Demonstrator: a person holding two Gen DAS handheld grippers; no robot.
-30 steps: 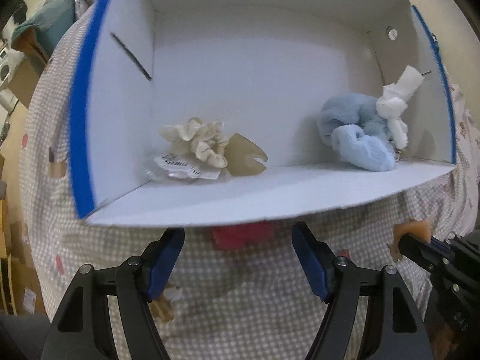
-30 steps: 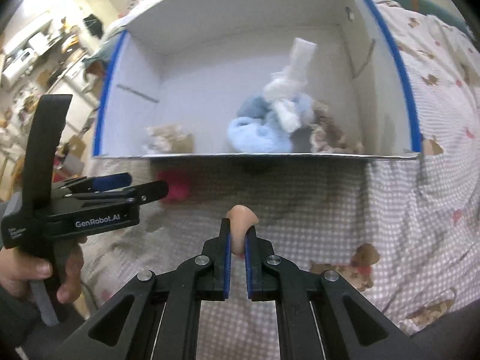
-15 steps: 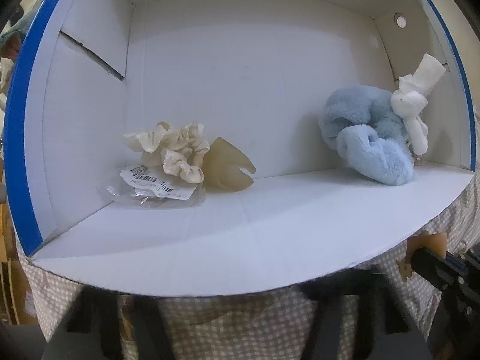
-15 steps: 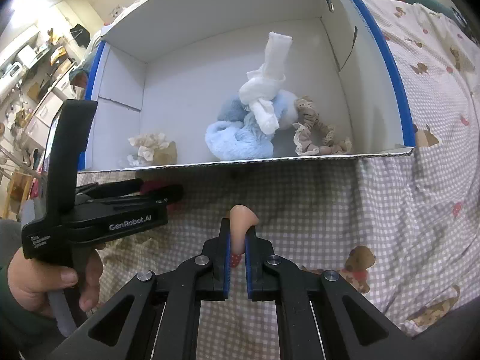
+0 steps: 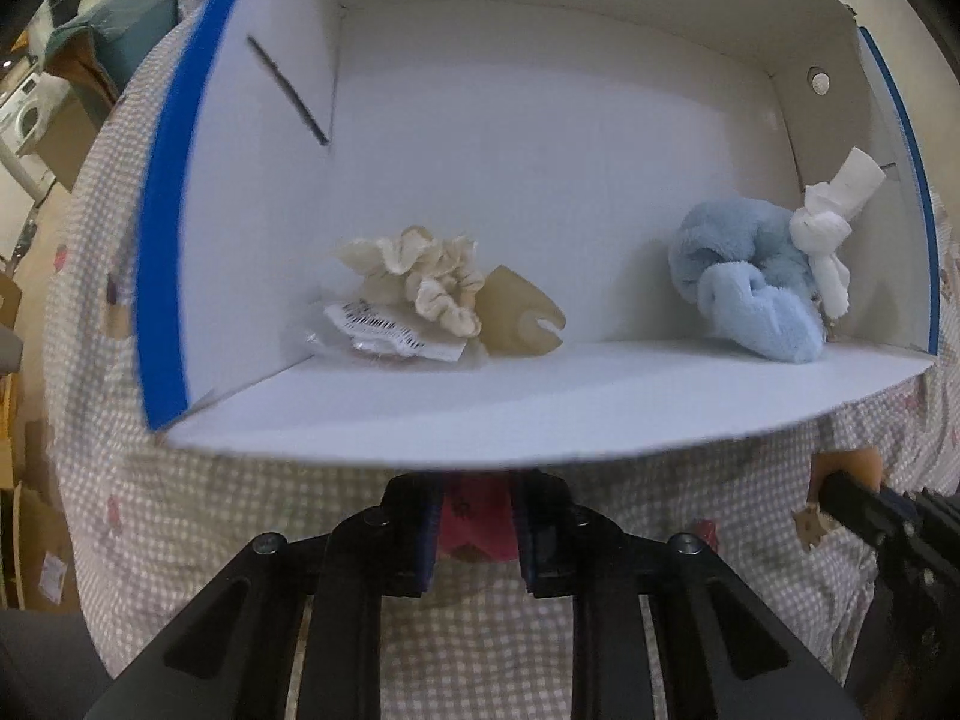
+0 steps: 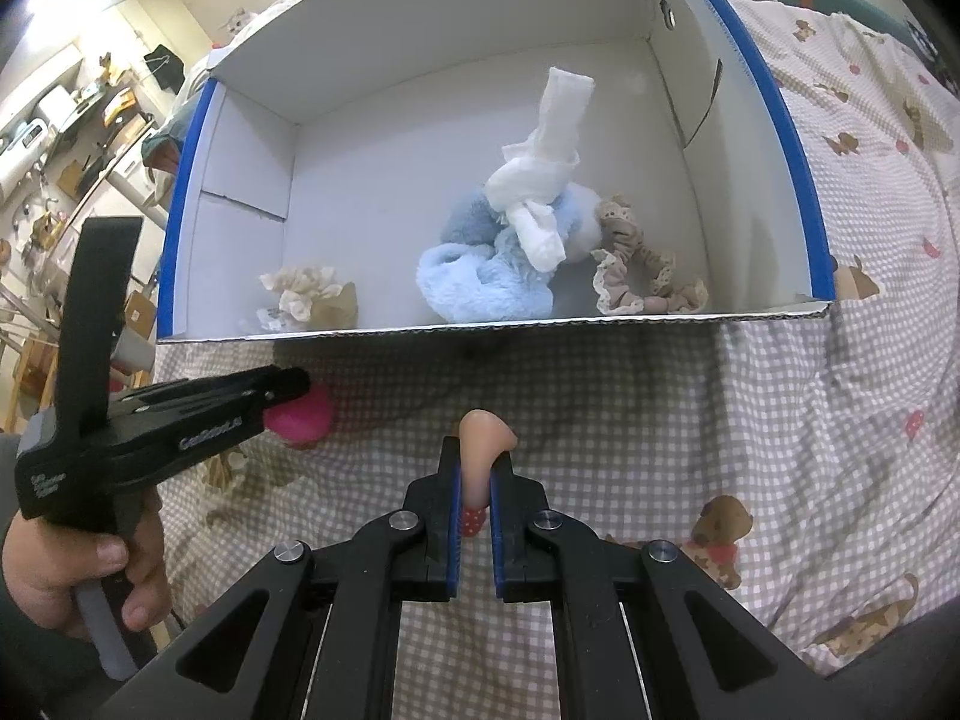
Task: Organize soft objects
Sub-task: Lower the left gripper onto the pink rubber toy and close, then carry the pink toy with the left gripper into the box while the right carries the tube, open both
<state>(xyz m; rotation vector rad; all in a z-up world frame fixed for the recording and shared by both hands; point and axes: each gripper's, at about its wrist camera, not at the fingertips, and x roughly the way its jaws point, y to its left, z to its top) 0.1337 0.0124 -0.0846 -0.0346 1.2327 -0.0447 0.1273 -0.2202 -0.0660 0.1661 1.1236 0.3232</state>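
Observation:
A white box with blue edges [image 5: 162, 252] [image 6: 798, 174] lies on the checked cloth. Inside are a cream scrunchie [image 5: 420, 270] [image 6: 300, 285] on a plastic packet, a tan soft piece [image 5: 519, 318], a blue fluffy item [image 5: 744, 276] [image 6: 486, 282], a white knotted cloth [image 5: 831, 228] [image 6: 543, 180] and a lace scrunchie [image 6: 642, 276]. My left gripper [image 5: 474, 522] [image 6: 300, 390] is shut on a pink soft object [image 5: 477, 525] [image 6: 303, 414] just in front of the box. My right gripper [image 6: 476, 480] [image 5: 840, 489] is shut on a peach soft piece [image 6: 483, 444] [image 5: 864, 462] in front of the box.
The checked cloth with bear prints [image 6: 780, 450] [image 5: 240, 516] covers the surface around the box. A cluttered room with shelves [image 6: 54, 132] lies off to the left. The near box wall [image 5: 540, 414] stands right ahead of both grippers.
My left gripper went from open to shut on the pink object and has drawn back a little from the box. My right gripper holds the peach piece as before.

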